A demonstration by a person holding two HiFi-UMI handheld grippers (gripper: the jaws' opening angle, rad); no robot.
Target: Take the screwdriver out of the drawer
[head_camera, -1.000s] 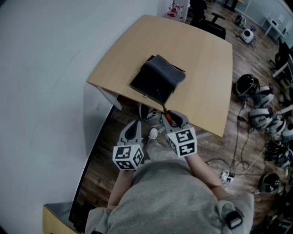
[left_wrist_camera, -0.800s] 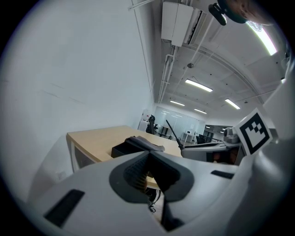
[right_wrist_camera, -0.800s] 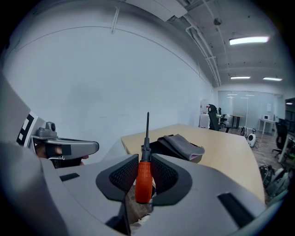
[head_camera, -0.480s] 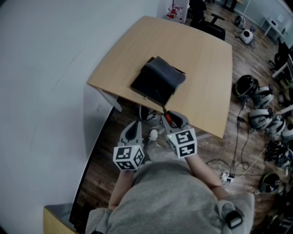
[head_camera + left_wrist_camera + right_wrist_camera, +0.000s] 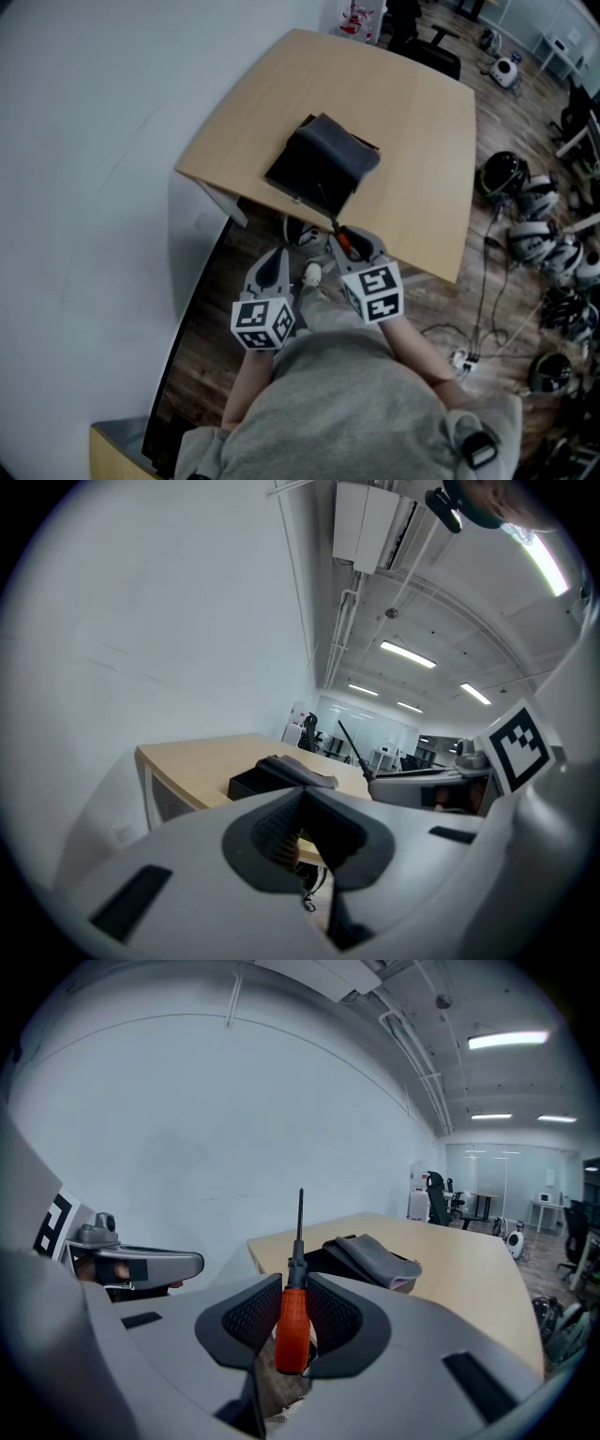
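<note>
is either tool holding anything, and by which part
The right tool grips the orange-handled screwdriver with the dark metal shaft by its handle, one pad on each side. The left tool is shut and empty.

Ahead of the person [image 5: 347, 403], the black drawer box [image 5: 305, 173] with a grey cloth [image 5: 345, 150] on top blocks the table [image 5: 412, 122] at 12 o'clock. Bare tabletop lies open at 1 o'clock. The white wall [image 5: 84, 187] shuts off 9 to 11 o'clock. Helmets [image 5: 506, 175] and cables [image 5: 481, 300] clutter the floor [image 5: 441, 314] at 2 and 3 o'clock.
</note>
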